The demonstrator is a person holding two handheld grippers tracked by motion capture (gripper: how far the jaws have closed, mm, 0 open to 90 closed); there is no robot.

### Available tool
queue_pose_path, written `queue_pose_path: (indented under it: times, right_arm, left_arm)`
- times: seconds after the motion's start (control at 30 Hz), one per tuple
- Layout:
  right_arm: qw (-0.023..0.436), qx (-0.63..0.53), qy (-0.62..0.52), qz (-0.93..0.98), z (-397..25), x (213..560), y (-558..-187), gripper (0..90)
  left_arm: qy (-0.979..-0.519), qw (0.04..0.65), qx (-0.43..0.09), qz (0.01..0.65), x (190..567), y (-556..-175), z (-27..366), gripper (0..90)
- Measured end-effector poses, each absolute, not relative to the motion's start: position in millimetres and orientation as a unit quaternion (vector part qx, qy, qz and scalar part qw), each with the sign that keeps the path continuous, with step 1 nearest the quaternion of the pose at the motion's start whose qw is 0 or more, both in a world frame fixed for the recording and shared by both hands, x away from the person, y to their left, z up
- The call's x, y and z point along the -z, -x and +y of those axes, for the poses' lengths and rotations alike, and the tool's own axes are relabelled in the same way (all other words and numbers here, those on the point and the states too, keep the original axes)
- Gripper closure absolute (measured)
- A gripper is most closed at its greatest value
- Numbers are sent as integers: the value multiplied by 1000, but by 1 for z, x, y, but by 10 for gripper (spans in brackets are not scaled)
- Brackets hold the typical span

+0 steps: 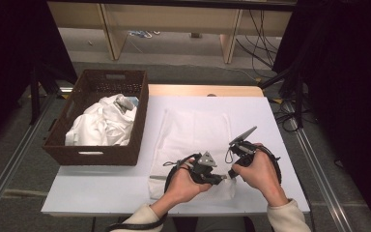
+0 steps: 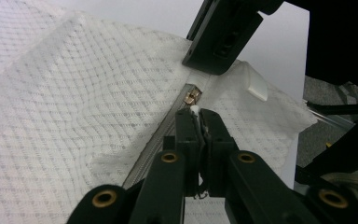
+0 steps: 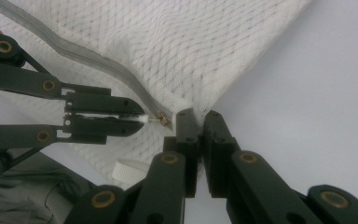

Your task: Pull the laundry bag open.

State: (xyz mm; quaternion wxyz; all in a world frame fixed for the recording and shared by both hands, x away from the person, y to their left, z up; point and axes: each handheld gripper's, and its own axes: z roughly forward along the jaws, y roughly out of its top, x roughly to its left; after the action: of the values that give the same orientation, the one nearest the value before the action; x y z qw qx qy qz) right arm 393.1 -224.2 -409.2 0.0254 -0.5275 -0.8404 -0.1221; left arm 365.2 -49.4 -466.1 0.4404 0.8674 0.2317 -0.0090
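1. High view: we see the white mesh cover (image 1: 193, 145) lying flat at the middle of the white table (image 1: 101, 188), its near edge under both hands; the left gripper (image 1: 221, 179) and the right gripper (image 1: 231, 174) meet at the near right corner of the cover; a brown basket (image 1: 135, 125) with crumpled white cloth (image 1: 99, 126) stands at the far left, well apart; from here we cannot tell how the jaws stand, which the two gripper views settle.

2. Left gripper view: our left gripper (image 2: 199, 113) has its jaws together on a small white pull tab, just short of the brass slider (image 2: 192, 96) of the grey zipper (image 2: 154, 149); the tab is small, so we judge it could slip out if we pull hard or off the zipper's line; this view alone shows a white plastic piece (image 2: 256, 84) at the cover's edge beyond the slider.

3. Right gripper view: our right gripper (image 3: 198, 115) is clamped on the corner of the cover, right beside the slider (image 3: 162, 119); the left gripper (image 3: 142, 116) comes in from the left, pinching the tab; if this corner grip gives, we judge the fabric would bunch and drag with the slider, and the mesh could snag in the teeth; here the zipper (image 3: 74, 49) runs away closed.
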Motion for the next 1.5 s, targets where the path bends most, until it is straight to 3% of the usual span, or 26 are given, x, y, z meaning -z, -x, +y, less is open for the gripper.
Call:
queue_pose_path:
  times: [1.5]
  right_arm:
    - [16, 118, 524, -843, -221, 417, -394, 868]
  left_arm:
    - [-867, 422, -12, 265, 452, -347, 1, 866]
